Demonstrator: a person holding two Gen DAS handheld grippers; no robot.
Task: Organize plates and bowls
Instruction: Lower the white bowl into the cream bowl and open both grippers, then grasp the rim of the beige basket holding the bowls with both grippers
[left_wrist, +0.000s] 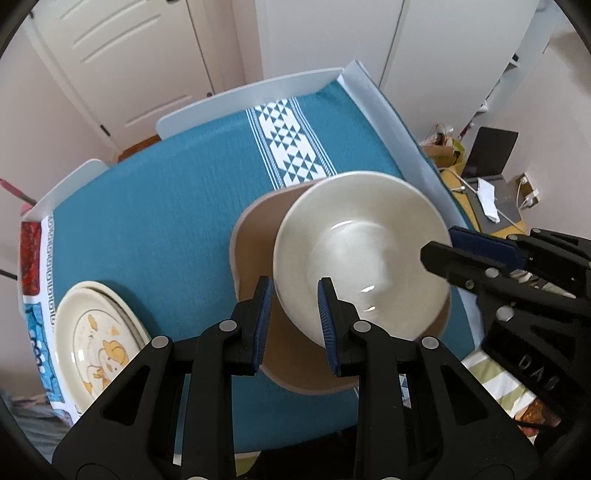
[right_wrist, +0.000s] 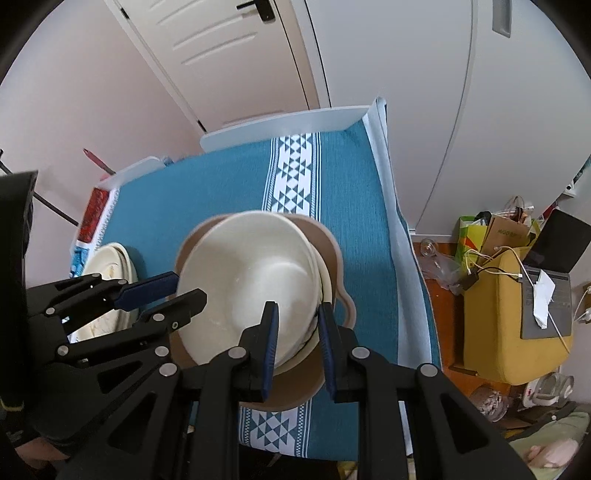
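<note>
Blurring hides white bowl (left_wrist: 362, 254) detail; contact with pads unclear. Left gripper (left_wrist: 295, 317) spread, straddling bowl's near-left rim. Right gripper (right_wrist: 297, 343) spread, straddling opposite rim. Bowl sits tilted over tan plate (left_wrist: 255, 236) on teal tablecloth (left_wrist: 166, 206). Second bowl (right_wrist: 321, 273) nested beneath, mostly covered. Stacked duck-print plates (left_wrist: 99, 339) at left, partly cut off.
</note>
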